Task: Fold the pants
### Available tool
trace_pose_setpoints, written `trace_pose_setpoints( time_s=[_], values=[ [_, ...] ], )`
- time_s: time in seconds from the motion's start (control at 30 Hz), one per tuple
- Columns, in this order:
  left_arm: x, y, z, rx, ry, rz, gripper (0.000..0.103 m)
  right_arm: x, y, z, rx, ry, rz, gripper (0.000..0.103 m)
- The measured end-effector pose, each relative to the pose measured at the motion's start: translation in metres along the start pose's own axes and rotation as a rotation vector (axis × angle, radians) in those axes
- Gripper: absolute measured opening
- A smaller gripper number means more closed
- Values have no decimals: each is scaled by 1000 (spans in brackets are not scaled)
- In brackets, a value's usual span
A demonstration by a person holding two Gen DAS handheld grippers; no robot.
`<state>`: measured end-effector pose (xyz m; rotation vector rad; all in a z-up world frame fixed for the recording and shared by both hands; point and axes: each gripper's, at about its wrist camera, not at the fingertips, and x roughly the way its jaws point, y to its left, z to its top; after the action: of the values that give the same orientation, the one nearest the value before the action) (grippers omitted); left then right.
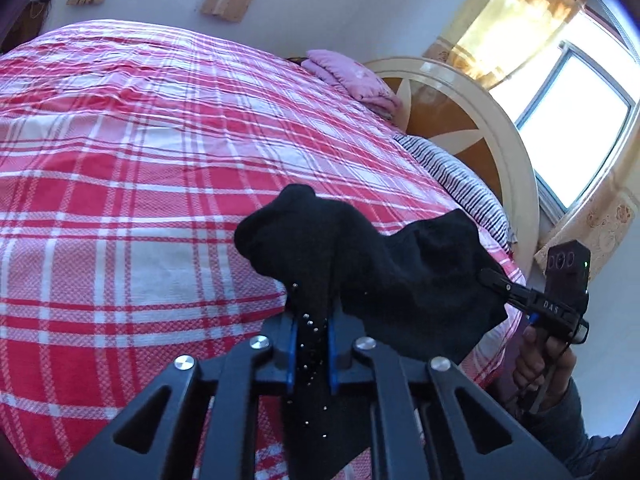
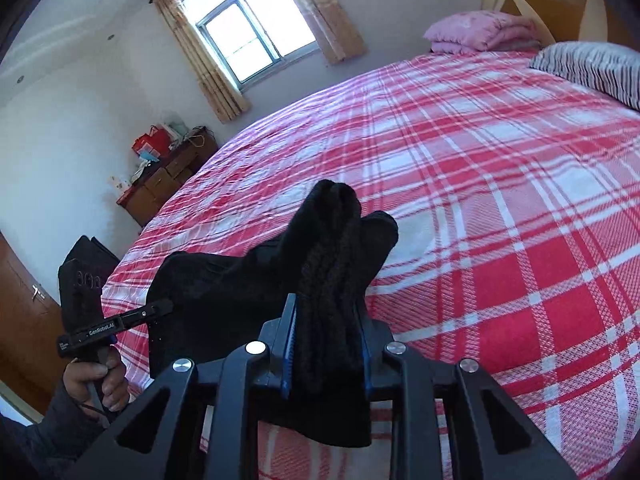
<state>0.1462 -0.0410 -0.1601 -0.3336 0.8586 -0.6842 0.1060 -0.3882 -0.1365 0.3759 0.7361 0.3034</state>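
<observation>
Black pants (image 1: 400, 272) hang bunched between my two grippers above the near edge of a bed with a red and white plaid cover (image 1: 160, 160). My left gripper (image 1: 312, 320) is shut on one part of the pants cloth, which has small shiny specks. My right gripper (image 2: 328, 320) is shut on another thick fold of the pants (image 2: 336, 248). The right gripper shows at the right of the left wrist view (image 1: 496, 280), the left gripper at the left of the right wrist view (image 2: 160, 306). The pants span the gap between them.
A striped pillow (image 2: 592, 68) and folded pink blanket (image 2: 480, 32) lie at the head of the bed by a round headboard (image 1: 480, 120). A wooden dresser (image 2: 168, 176) with clutter stands by the far wall. Curtained windows (image 2: 256, 28) are behind.
</observation>
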Motion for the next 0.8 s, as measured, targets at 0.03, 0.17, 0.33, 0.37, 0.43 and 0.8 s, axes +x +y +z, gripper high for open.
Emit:
trace_pose_setpoints(
  time_s=[0.03,0.17,0.33,0.37,0.43,0.8],
  values=[
    [-2,1,1,-10,-3,-6,12,1,4,2,-10,0,3,25],
    [-19,6,6,-6,-30,0,11,6,17,7,-36,10,23,25],
    [-37,15,15,15,-57,55,11,29,42,25,-89,33,48,25],
    [-40,17,16,16,-62,64,11,34,47,30,-99,37,55,25],
    [-47,23,20,14,-75,90,11,47,61,41,-126,49,72,25],
    [-106,79,49,-10,-183,245,11,136,153,92,-283,119,180,25]
  ],
)
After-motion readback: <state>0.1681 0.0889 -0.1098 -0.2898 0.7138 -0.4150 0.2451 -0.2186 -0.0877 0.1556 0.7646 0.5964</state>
